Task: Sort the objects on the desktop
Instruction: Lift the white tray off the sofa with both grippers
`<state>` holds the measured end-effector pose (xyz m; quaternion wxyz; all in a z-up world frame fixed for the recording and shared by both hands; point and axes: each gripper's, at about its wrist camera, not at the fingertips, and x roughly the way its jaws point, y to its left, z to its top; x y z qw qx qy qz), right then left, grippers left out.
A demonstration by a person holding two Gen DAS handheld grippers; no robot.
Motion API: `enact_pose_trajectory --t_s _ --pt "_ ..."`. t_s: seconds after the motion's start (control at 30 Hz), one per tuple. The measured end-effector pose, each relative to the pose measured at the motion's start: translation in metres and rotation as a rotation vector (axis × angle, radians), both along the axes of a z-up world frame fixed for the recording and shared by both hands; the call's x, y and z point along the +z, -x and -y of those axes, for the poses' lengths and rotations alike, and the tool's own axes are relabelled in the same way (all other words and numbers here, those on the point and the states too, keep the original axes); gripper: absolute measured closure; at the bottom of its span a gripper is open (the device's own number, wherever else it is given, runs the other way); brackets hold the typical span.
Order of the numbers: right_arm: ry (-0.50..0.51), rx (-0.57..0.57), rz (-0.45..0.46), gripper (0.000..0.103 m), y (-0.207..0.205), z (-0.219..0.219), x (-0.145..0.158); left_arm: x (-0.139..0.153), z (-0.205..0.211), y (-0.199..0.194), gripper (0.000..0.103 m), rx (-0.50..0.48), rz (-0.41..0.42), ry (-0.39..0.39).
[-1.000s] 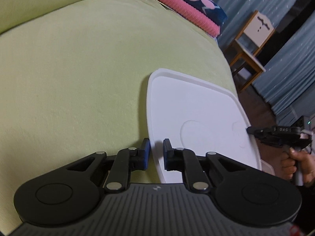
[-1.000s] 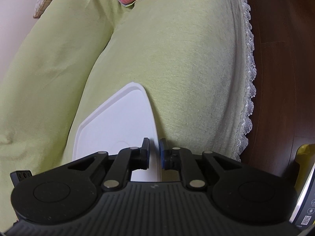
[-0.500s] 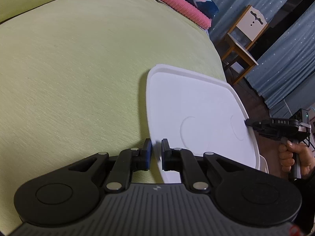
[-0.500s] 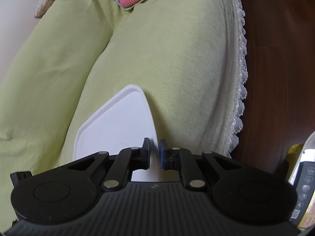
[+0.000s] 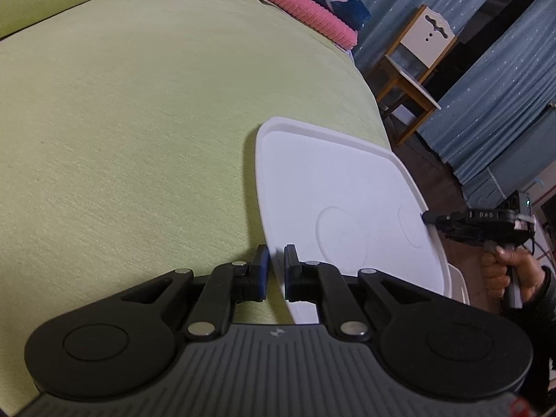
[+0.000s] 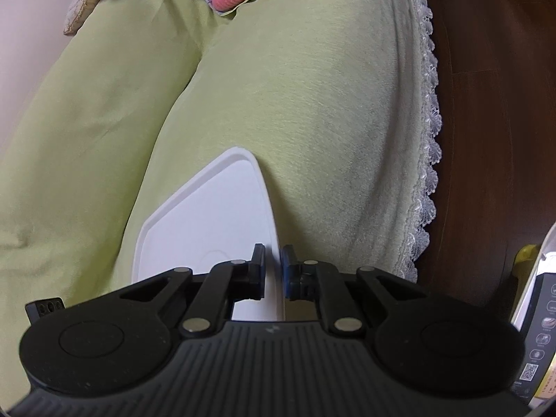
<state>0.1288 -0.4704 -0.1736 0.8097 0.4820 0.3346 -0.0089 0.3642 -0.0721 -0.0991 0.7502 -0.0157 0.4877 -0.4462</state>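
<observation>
- a white tray (image 5: pixel 333 187) is held over the green sofa cover (image 5: pixel 139 139), clamped at opposite rims by the left gripper (image 5: pixel 276 264) and right gripper (image 6: pixel 272 266).
- the carrying step is judged underway.
- next, level lowering and both grips released together are called for.

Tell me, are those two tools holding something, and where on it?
Yes: both hold the white tray by its rim. The left tool pinches one side edge, the right tool pinches the opposite edge.
</observation>
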Motion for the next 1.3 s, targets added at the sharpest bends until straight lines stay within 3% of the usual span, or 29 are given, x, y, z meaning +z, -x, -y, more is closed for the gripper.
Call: enact_pose_trajectory --t_s 0.17,0.5,0.83,1.3 --pt "0.046 0.008 0.035 0.094 0.012 -0.002 0.018 0.005 0.001 0.021 0.097 0.008 0.017 -0.031" --pt "0.039 -0.151 0.062 0.094 0.122 -0.01 0.05 0.023 0.028 0.084 0.097 -0.051 0.015 -0.042" --pt "0.043 -0.257 0.086 0.094 0.237 -0.02 0.085 0.06 0.045 0.171 0.097 -0.19 0.058 -0.053" --pt "0.058 -0.411 0.077 0.094 0.375 -0.041 0.106 0.083 0.061 0.247 0.097 -0.368 0.073 0.005"
